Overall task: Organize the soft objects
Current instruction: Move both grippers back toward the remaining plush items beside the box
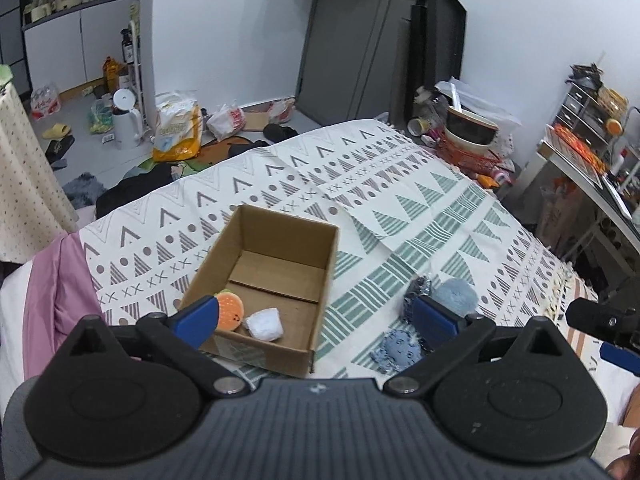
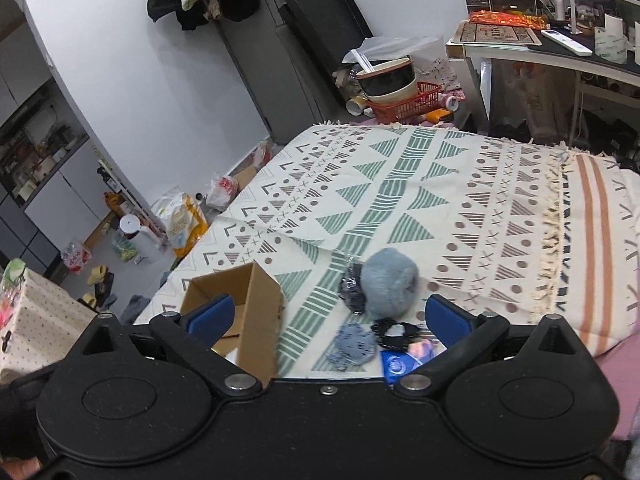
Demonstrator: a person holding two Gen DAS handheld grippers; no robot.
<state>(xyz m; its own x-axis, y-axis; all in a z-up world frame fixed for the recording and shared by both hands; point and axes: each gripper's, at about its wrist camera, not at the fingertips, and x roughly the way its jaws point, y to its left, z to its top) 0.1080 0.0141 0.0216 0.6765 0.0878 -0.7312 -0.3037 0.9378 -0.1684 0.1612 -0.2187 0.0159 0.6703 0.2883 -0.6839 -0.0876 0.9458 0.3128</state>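
In the left wrist view, the cardboard box (image 1: 276,280) sits centre frame on the patterned bedspread (image 1: 400,184), holding an orange plush (image 1: 229,312) and a white soft lump (image 1: 264,323) in its lower left corner. The left gripper (image 1: 316,320) spreads wide, empty. To the right lie a fluffy blue ball (image 1: 456,295), a dark scrunchie (image 1: 418,288) and a blue cloth piece (image 1: 398,350). The right gripper (image 2: 326,316) gapes wide too; a black item (image 2: 394,332), perhaps a hair tie, lies at lower centre-right.

The left gripper (image 1: 316,320) hangs with its blue-padded jaws spread wide and nothing between them. The right gripper (image 2: 328,318) is likewise wide apart and empty, its tip showing at the left view's right edge.
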